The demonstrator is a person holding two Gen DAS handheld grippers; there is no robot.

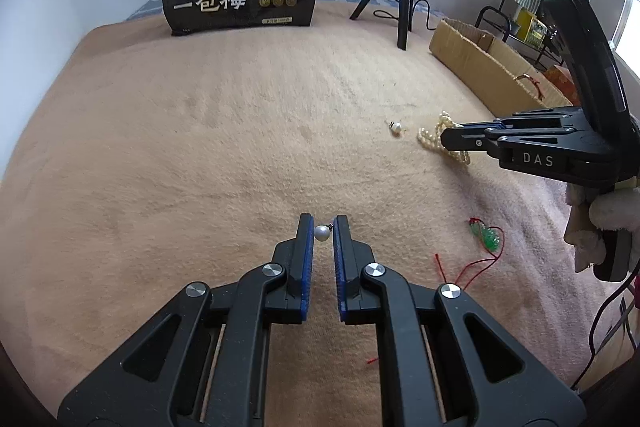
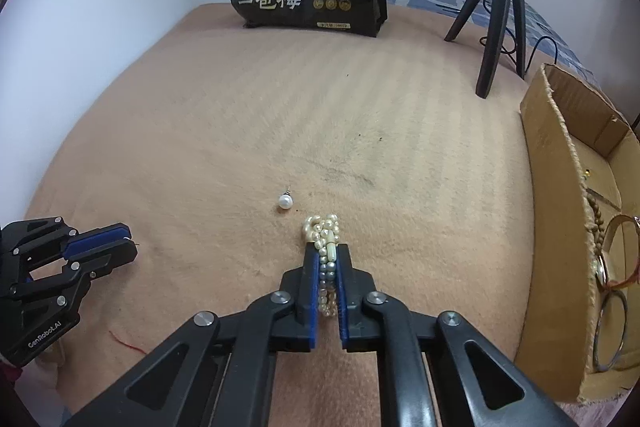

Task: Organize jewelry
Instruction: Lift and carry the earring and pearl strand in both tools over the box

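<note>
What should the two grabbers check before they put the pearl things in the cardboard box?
1. Left gripper holds a pearl earring between its pads: ok.
2. Right gripper is closed on the pearl bracelet: ok, strands sit between the pads.
3. Whether the bracelet is lifted off the blanket: cannot tell.
4. Cardboard box is open on top, to the right: ok.
5. Second pearl earring is picked up: not ok, it lies on the blanket.
6. Green pendant on red cord is put away: not ok, it lies on the blanket.
</note>
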